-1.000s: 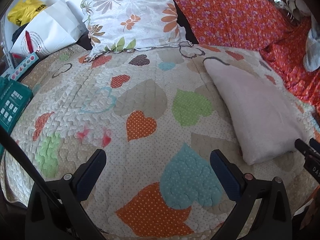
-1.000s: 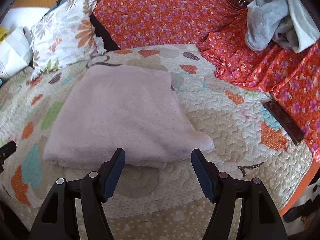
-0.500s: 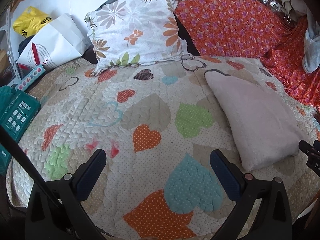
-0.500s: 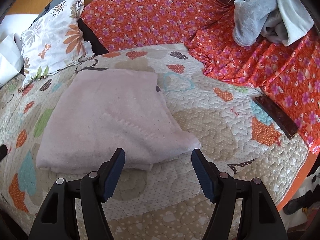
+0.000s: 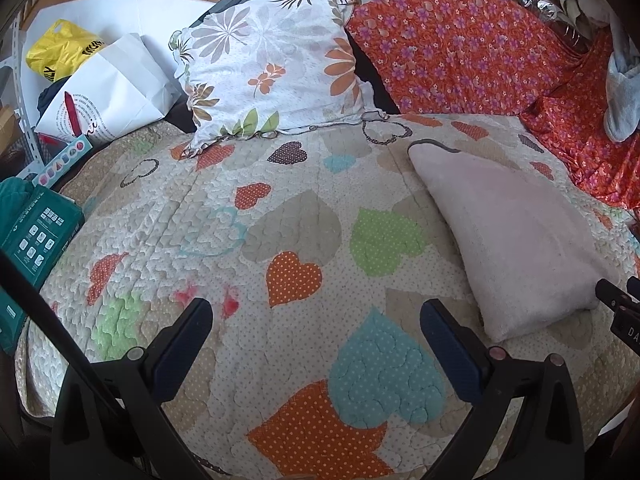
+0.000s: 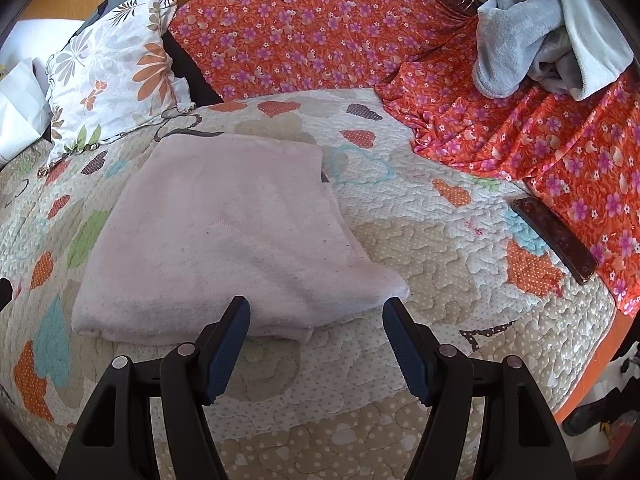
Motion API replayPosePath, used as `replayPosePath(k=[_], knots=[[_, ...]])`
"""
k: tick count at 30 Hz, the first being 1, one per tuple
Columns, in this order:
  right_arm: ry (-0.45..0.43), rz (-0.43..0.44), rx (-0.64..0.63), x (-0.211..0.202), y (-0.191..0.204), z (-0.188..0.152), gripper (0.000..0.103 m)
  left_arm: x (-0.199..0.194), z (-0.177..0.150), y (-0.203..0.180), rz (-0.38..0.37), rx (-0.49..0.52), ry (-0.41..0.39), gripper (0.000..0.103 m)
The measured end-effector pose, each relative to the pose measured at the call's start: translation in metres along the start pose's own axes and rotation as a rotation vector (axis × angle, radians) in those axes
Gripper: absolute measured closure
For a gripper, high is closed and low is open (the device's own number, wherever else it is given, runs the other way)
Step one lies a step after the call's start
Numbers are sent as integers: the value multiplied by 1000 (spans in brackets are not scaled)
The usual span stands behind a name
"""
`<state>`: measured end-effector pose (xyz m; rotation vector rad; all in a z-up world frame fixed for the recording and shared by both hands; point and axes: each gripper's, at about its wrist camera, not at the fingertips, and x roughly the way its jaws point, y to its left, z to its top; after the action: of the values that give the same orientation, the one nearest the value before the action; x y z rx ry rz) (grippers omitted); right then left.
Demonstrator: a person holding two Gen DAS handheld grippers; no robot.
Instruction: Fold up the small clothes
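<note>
A pale pink folded cloth (image 6: 224, 232) lies flat on the heart-patterned quilt (image 6: 432, 248). It also shows in the left wrist view (image 5: 516, 236), at the right. My right gripper (image 6: 316, 312) is open and empty, raised just in front of the cloth's near edge. My left gripper (image 5: 316, 320) is open and empty, above bare quilt (image 5: 280, 232) to the left of the cloth. The tip of the right gripper shows at the right edge of the left wrist view.
A floral pillow (image 5: 272, 64) leans at the back. An orange flowered sheet (image 6: 500, 120) covers the right side, with a grey-blue towel pile (image 6: 544, 32) on it. A dark phone (image 6: 554, 240) lies at the right. A white bag (image 5: 108, 92) and green box (image 5: 36, 236) are on the left.
Both grippers have pulled back and up from the bed, so the cloth and quilt look farther away. The cloth has not moved. Both grippers stay open.
</note>
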<state>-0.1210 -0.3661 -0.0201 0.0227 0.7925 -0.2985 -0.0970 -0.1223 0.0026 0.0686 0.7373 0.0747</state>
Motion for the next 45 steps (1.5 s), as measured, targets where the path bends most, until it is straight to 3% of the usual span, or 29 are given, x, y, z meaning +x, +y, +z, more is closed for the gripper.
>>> replayPosePath(k=[20, 28, 34, 45], knots=[[2, 2, -5, 1, 3, -2, 29, 0, 0, 0, -4, -11, 1, 0], [4, -24, -66, 4, 11, -7, 29, 2, 4, -1, -14, -28, 18, 0], [-24, -25, -51, -3, 11, -6, 29, -10, 1, 0, -9, -16, -19, 0], [-46, -22, -100, -5, 25, -8, 29, -3, 1, 3, -47, -48, 34, 0]])
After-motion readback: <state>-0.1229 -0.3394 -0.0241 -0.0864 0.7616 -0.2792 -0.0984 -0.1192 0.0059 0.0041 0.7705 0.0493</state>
